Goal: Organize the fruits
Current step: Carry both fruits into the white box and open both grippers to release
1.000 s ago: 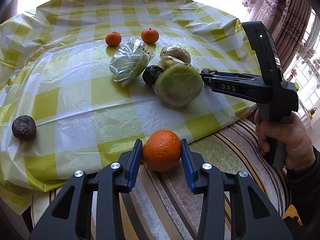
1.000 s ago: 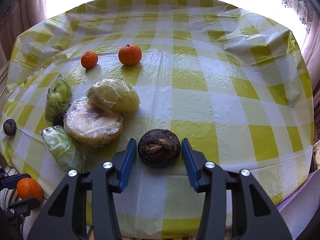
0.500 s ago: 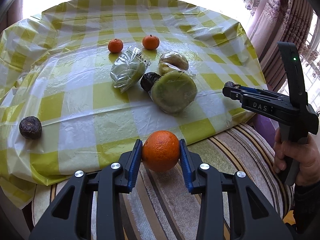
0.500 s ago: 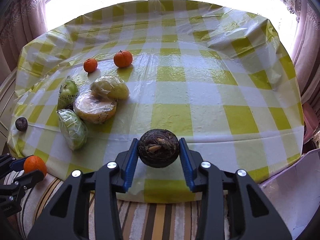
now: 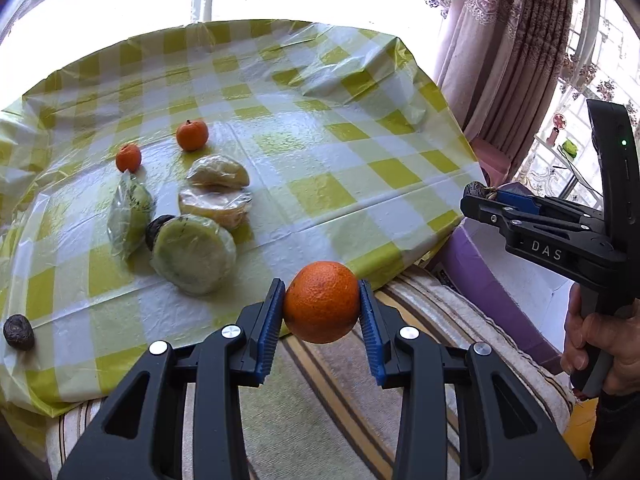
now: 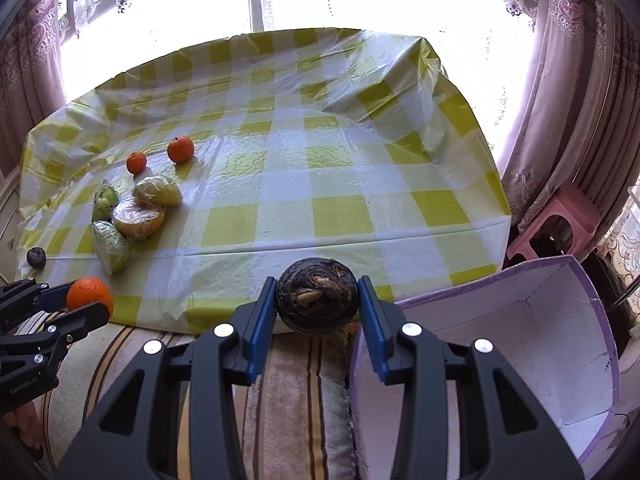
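An orange (image 5: 322, 302) is clamped between the blue pads of the left hand-held gripper (image 5: 322, 309), held off the near edge of the counter (image 5: 320, 152) above a striped cushion (image 5: 320, 400). A dark, wrinkled round fruit (image 6: 317, 296) is gripped in the right hand-held gripper (image 6: 318, 307), just beside the rim of a purple-edged box (image 6: 500, 344). On the yellow-and-white checked cloth, two small tangerines (image 5: 192, 135) are seen at the far left, near a cluster of plastic-wrapped fruits (image 5: 193, 254). Another dark fruit (image 5: 18, 332) lies apart at the counter's left edge. Pink curtains (image 6: 580, 100) are seen hanging at the right.
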